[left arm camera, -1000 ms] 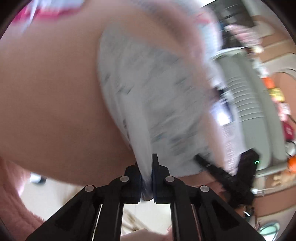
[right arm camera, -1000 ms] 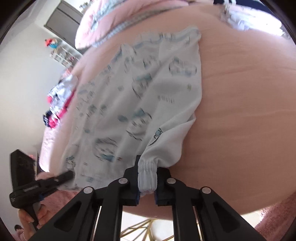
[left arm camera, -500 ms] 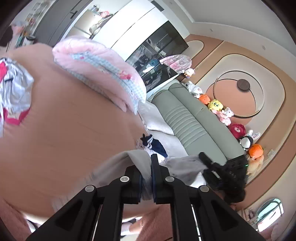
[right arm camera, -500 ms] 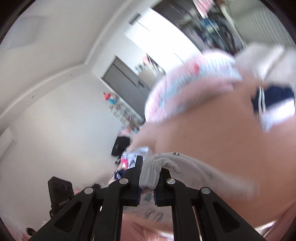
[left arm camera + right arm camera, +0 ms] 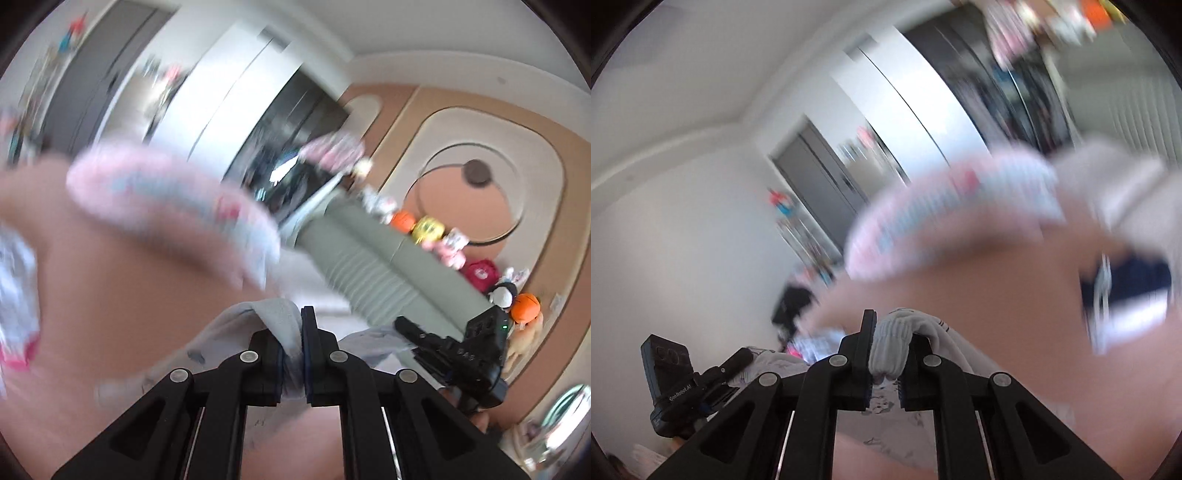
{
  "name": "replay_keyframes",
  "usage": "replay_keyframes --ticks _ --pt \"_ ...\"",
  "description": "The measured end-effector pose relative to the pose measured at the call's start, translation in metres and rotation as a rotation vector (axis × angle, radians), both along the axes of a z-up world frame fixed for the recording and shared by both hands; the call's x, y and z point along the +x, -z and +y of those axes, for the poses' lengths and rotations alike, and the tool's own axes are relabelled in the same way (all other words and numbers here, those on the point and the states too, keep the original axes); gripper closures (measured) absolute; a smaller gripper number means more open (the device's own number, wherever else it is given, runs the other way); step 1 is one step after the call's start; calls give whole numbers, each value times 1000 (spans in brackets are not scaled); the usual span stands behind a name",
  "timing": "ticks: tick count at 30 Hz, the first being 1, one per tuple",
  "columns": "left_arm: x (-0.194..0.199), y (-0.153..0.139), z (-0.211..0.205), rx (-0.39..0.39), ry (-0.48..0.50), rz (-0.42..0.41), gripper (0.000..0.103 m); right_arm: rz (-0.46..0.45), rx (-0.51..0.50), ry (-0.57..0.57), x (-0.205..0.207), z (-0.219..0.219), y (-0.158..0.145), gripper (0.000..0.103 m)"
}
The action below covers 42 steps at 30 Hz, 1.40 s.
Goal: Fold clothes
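Observation:
A pale blue-white printed garment (image 5: 284, 325) is pinched between the jaws of my left gripper (image 5: 293, 347), which is shut on a bunched fold of it. My right gripper (image 5: 888, 350) is shut on the garment's ribbed cuff (image 5: 888, 339). The cloth is lifted off the pink bed (image 5: 122, 280) and hangs down below both grippers (image 5: 886, 402). Each wrist view shows the other gripper off to the side: the right one (image 5: 458, 350) and the left one (image 5: 683, 384). Both views are blurred by motion.
A pink and blue striped quilt (image 5: 177, 195) lies bunched on the bed behind. A navy and white garment (image 5: 1126, 291) lies on the bed to the right. A grey-green headboard (image 5: 380, 266) carries soft toys (image 5: 428, 229). A pink and white garment (image 5: 14, 295) lies at the left.
Both grippers have swung up from the bed surface with the garment held, so the views now face the room's walls and wardrobe. The cloth went from lying flat to hanging.

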State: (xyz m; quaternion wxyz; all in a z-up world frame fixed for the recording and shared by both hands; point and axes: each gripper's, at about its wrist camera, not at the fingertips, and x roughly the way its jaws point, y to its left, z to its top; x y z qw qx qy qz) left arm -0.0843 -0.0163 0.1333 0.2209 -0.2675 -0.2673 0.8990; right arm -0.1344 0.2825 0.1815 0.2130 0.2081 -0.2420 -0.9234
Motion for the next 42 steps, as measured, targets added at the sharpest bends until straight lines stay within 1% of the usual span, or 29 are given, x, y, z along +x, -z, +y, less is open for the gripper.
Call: replay_keyframes --ticks 3,4,5,7,8,11,12,13,14,15,16,17,18,20,25,27,29,30,32,34,35,36,37,39,40,41,42 --pt "10 -21 -1 -30 -17 71 96 36 -2 -17 9 -5 -12 95" --pt "14 -28 -1 -40 -22 95 96 39 1 -22 11 -7 -12 95" --pt "15 -26 -1 -49 -27 96 96 3 17 -23 13 -8 7 95" --pt "4 34 0 -58 -33 -46 96 -76 51 -23 17 -8 48 95" --pt "0 77 0 -60 -38 -131 96 -146 73 -16 18 -3 83 94" --pt "-11 205 -2 -65 -53 -387 96 -393 161 -5 10 -9 207 93" --pt "-14 244 -2 -69 -59 -466 96 -476 190 -1 8 -12 248 93" --pt "-15 270 -2 -79 -68 -525 97 -554 216 2 6 -14 287 93" --pt "-14 292 -2 -93 -73 -571 97 -617 228 -1 8 -16 317 93" --pt "-13 301 0 -115 -70 -575 97 -680 240 -4 9 -19 347 93" --pt "-13 307 2 -137 -67 -575 96 -723 248 -4 11 -21 372 94" --pt "-14 304 4 -158 -63 -566 95 -679 243 6 16 -21 374 94" --pt "-15 300 6 -180 -60 -557 95 -661 254 1 17 -22 370 93" --pt "-17 295 10 -217 -53 -541 95 -655 272 -6 16 -25 366 93" --pt "-10 293 11 -181 -40 -537 95 -647 255 -2 22 -27 363 93" --pt "-6 286 7 -174 -24 -523 95 -645 243 -4 26 -25 361 93" --pt "-6 280 12 -177 -14 -512 95 -636 230 -5 30 -20 353 93" --pt "-2 277 10 -183 -4 -512 96 -629 216 -9 42 -19 340 93" --pt "5 270 7 -194 17 -513 96 -613 186 -10 55 -15 329 93" --pt "13 268 9 -195 48 -534 96 -639 215 -7 62 -15 329 93" --pt "17 269 11 -219 53 -541 96 -655 229 -6 65 -15 330 93" --pt "22 270 13 -242 58 -548 96 -683 243 -13 64 -17 338 93" --pt "25 272 16 -272 62 -558 94 -715 251 -21 63 -18 345 93" --pt "26 286 22 -361 63 -604 92 -803 219 -52 58 -17 361 89" --pt "25 293 22 -361 72 -640 92 -811 211 -54 55 -17 363 88" --pt "25 291 19 -336 63 -646 92 -815 218 -61 52 -18 362 84" --pt "24 287 16 -321 61 -661 89 -820 225 -69 48 -19 362 83"
